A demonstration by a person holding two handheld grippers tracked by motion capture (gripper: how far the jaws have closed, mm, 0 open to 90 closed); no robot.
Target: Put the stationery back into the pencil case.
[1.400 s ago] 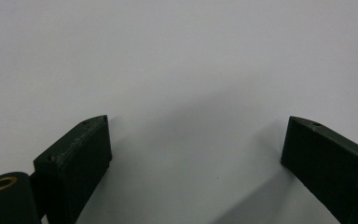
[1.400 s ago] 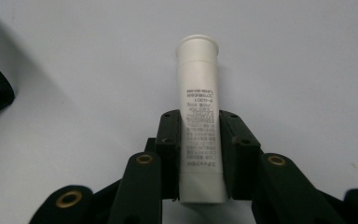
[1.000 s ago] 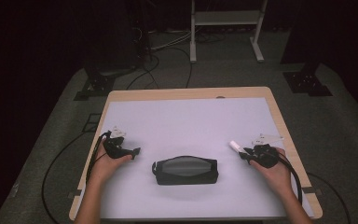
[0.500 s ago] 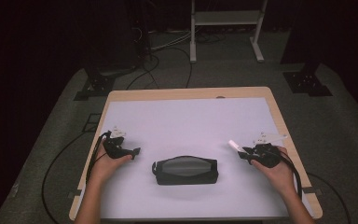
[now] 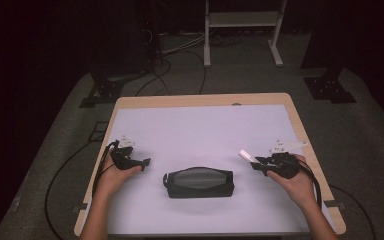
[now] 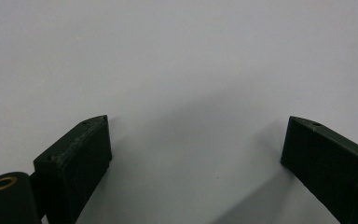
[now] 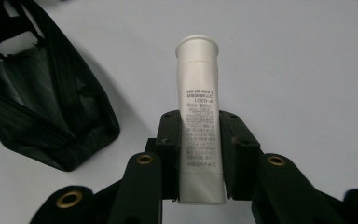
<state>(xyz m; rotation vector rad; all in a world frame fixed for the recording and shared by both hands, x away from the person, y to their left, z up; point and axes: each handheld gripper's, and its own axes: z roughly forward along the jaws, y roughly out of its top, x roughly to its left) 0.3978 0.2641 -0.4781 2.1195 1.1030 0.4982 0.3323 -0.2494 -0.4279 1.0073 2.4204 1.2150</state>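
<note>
Although the small print on the white plastic squeeze tube (image 7: 198, 116) runs along its side, it is too fine and turned to read, and the tube's flat crimped end is partly masked by the black jaws of the right gripper (image 7: 200, 140) that pinch it; the dark mesh zip pouch (image 7: 37, 93) is cut off at the left and top edges of the right gripper view. In the high view the right gripper (image 5: 260, 162) is held in the person's right hand (image 5: 292, 175) at the table's right side, forearm entering from below, jaws pointing left toward the pouch (image 5: 198, 182). The tube (image 5: 245, 155) sticks out along the jaws, long axis level, cap end leading leftward and slightly away. The left gripper (image 5: 142, 162) rests in the left hand (image 5: 117, 167) on the white table surface (image 5: 200, 130), aimed right, jaws spread wide (image 6: 196, 140) with nothing between them
</note>
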